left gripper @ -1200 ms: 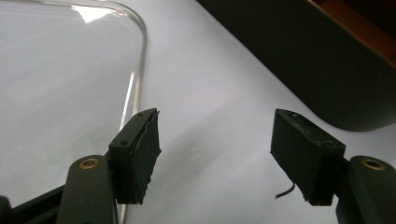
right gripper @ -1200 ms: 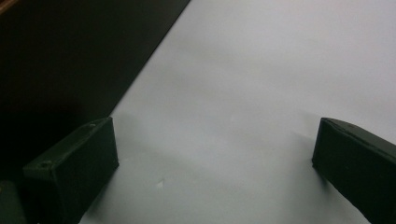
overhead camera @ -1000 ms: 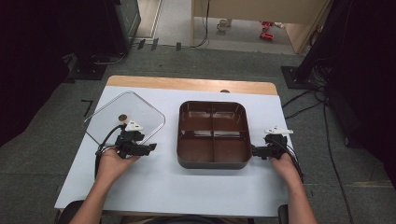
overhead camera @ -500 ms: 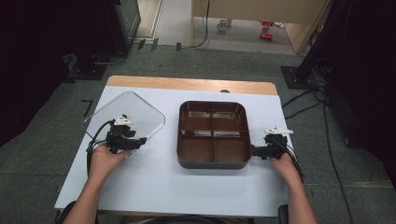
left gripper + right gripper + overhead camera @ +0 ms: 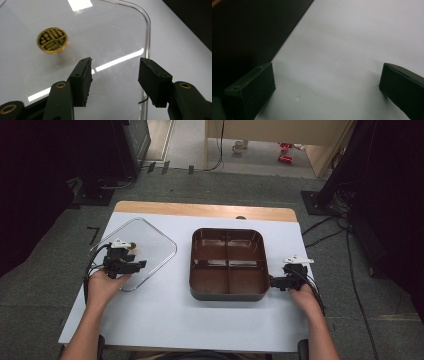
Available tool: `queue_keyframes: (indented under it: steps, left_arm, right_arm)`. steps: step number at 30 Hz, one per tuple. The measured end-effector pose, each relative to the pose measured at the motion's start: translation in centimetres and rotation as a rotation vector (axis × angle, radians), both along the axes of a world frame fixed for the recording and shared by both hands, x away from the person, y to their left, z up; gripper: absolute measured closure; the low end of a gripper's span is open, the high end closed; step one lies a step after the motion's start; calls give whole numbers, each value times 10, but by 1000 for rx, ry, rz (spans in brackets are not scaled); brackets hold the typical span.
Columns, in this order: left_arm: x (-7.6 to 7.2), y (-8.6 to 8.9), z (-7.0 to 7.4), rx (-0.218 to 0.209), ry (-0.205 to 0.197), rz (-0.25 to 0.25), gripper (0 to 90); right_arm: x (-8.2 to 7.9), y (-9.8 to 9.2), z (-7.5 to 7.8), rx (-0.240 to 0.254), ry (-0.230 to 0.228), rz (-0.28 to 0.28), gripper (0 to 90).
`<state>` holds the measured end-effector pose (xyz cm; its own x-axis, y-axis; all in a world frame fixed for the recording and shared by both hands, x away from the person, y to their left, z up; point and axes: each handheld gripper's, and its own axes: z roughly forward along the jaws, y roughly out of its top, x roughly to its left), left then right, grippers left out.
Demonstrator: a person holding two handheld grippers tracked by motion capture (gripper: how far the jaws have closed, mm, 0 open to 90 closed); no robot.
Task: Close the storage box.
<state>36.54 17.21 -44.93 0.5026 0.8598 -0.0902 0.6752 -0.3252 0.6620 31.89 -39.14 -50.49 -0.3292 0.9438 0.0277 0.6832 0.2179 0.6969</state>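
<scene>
A clear, rounded square lid [image 5: 155, 247] lies flat on the left of the white table [image 5: 200, 325]. It carries a round gold emblem [image 5: 52, 40] near its middle. My left gripper [image 5: 141, 265] hovers over the lid's near part with its jaws pointing right. It is open [image 5: 115, 65] with nothing between its fingers, close to the lid's raised edge [image 5: 147, 37]. A dark brown tray [image 5: 227, 296] with several empty compartments sits mid-table. My right gripper [image 5: 273, 282] rests just off the tray's near right corner. It is open [image 5: 327, 72] over bare table, with the tray's dark wall [image 5: 249, 32] beside it.
A wooden strip [image 5: 200, 210] runs along the table's far edge. Beyond it is grey floor with cables and dark equipment stands [image 5: 330, 195]. White tabletop stretches in front of the tray and between lid and tray.
My left gripper has slid leftward and a little farther away across the lid. The right gripper, tray and lid have stayed put.
</scene>
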Motion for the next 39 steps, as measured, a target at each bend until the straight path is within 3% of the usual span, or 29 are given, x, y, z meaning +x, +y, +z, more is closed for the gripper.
queue_keyframes:
  steps: [13,23,30,33,39]
  left_arm:
    - [22,26,0,25,-22,98,440]
    - [42,19,-7,67,-26,103,453]
    - [54,17,-12,54,-20,122,494]
    - [59,16,-17,44,-18,140,560]
    - [61,16,-19,41,-13,147,585]
  right_arm:
    - [0,0,0,1,0,0,0]
    - [0,0,0,1,0,0,0]
    - [0,0,0,1,0,0,0]
    - [0,0,0,1,0,0,0]
    - [0,0,0,1,0,0,0]
